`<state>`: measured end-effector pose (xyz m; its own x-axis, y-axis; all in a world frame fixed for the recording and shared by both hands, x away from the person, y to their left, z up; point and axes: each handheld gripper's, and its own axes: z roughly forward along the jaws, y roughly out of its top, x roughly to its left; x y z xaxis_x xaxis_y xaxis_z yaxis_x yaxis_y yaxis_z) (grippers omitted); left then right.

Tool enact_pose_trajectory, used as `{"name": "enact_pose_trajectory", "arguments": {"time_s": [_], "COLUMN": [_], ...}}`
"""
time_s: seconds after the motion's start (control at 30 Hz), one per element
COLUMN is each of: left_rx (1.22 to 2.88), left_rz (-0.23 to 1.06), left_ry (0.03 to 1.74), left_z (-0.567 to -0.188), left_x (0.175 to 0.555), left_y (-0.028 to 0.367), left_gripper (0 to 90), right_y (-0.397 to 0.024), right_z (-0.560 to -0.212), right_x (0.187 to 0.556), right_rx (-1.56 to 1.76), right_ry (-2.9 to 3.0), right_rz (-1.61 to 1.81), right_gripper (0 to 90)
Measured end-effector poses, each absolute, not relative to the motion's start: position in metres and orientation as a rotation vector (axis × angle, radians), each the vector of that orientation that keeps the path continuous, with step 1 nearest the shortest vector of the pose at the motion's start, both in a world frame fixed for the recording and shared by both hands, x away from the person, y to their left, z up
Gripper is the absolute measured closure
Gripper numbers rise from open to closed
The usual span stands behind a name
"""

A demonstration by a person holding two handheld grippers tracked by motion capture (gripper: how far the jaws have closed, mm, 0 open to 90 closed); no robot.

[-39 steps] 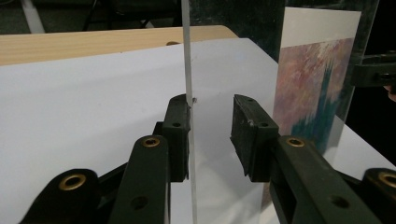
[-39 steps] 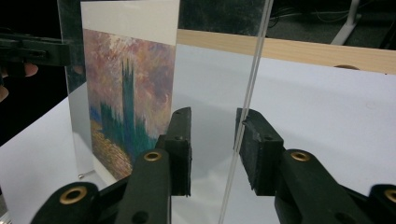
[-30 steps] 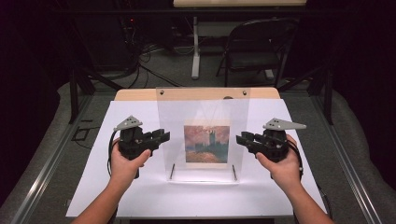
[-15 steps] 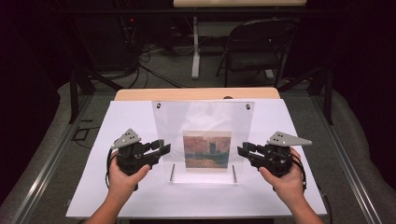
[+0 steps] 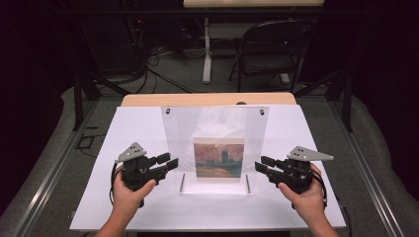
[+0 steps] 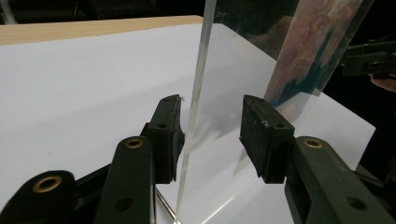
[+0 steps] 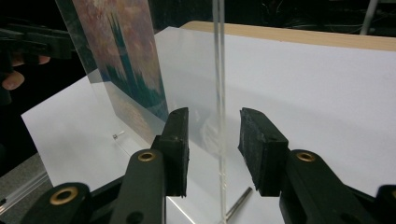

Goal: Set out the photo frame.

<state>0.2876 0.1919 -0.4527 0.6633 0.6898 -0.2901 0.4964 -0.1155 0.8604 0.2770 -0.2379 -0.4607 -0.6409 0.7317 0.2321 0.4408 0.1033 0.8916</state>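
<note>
A clear acrylic picture frame (image 5: 215,128) stands upright on the white table top (image 5: 143,133), with a reddish landscape print (image 5: 219,159) low in its middle. My left gripper (image 5: 170,162) is at the frame's left edge and my right gripper (image 5: 262,163) at its right edge. In the left gripper view the sheet's edge (image 6: 198,84) runs between the jaws of the left gripper (image 6: 210,126), close by one pad. In the right gripper view the edge (image 7: 218,70) stands free between the jaws of the right gripper (image 7: 212,135). Both pairs of jaws have just been opening.
Two thin metal rods (image 5: 182,181) (image 5: 247,183) lie at the frame's foot. A wooden strip (image 5: 207,98) borders the table's far side. Behind it stand a folding chair (image 5: 269,49) and a desk leg among floor cables. White surface lies free left and right of both hands.
Both hands have sunk and come nearer the front edge. Their jaws have spread apart around the frame's side edges. The frame stands where it was.
</note>
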Motion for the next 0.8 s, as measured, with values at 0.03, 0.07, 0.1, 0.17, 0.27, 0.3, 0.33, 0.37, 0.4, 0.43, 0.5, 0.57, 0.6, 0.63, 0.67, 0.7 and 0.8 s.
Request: {"name": "enact_pose_trajectory", "arguments": {"time_s": [0.03, 0.07, 0.1, 0.17, 0.27, 0.3, 0.33, 0.37, 0.4, 0.43, 0.5, 0.57, 0.6, 0.63, 0.67, 0.7, 0.8], "left_rx": [1.760, 1.760, 1.756, 1.737, 1.726, 1.728, 1.734, 1.735, 1.730, 1.728, 1.732, 1.747, 1.751, 1.757, 1.758, 1.753, 1.753], "left_rz": [0.215, 0.225, 0.232, 0.240, 0.268, 0.289, 0.306, 0.329, 0.338, 0.339, 0.368, 0.408, 0.421, 0.427, 0.436, 0.440, 0.447], "left_ry": [0.951, 0.954, 0.956, 0.969, 0.994, 1.009, 1.021, 1.040, 1.050, 1.063, 1.091, 1.106, 1.116, 1.123, 1.124, 1.126, 1.142], "left_z": [-0.453, -0.453, -0.453, -0.455, -0.461, -0.464, -0.467, -0.470, -0.475, -0.478, -0.486, -0.493, -0.496, -0.499, -0.501, -0.504, -0.511], "left_x": [0.285, 0.283, 0.282, 0.279, 0.277, 0.277, 0.277, 0.277, 0.277, 0.277, 0.278, 0.279, 0.279, 0.280, 0.280, 0.280, 0.281], "left_y": [0.195, 0.198, 0.202, 0.209, 0.219, 0.222, 0.225, 0.227, 0.229, 0.232, 0.235, 0.237, 0.238, 0.239, 0.240, 0.240, 0.242], "left_gripper": [57.7, 57.7, 57.8, 57.8, 57.8, 57.9, 57.9, 57.9, 57.9, 57.8, 57.3, 56.0, 55.6, 55.1, 54.3, 53.1, 50.3], "right_y": [-0.241, -0.244, -0.246, -0.251, -0.257, -0.258, -0.259, -0.260, -0.261, -0.261, -0.263, -0.263, -0.263, -0.262, -0.262, -0.261, -0.262], "right_z": [-0.461, -0.462, -0.462, -0.464, -0.467, -0.469, -0.471, -0.474, -0.477, -0.480, -0.487, -0.492, -0.495, -0.497, -0.499, -0.501, -0.508], "right_x": [0.275, 0.273, 0.271, 0.269, 0.266, 0.266, 0.267, 0.267, 0.267, 0.268, 0.269, 0.270, 0.270, 0.270, 0.270, 0.270, 0.270], "right_rx": [1.161, 1.168, 1.175, 1.193, 1.199, 1.207, 1.205, 1.211, 1.219, 1.231, 1.252, 1.265, 1.262, 1.256, 1.251, 1.255, 1.267], "right_ry": [2.111, 2.107, 2.099, 2.081, 2.061, 2.057, 2.059, 2.057, 2.057, 2.055, 2.053, 2.052, 2.053, 2.049, 2.043, 2.045, 2.038], "right_rz": [1.547, 1.546, 1.551, 1.549, 1.505, 1.484, 1.460, 1.444, 1.428, 1.417, 1.409, 1.391, 1.386, 1.368, 1.351, 1.340, 1.346], "right_gripper": [62.3, 62.3, 62.3, 62.2, 61.8, 61.7, 61.7, 61.6, 61.5, 61.3, 60.7, 60.6, 60.5, 60.5, 60.5, 60.3, 59.7]}}
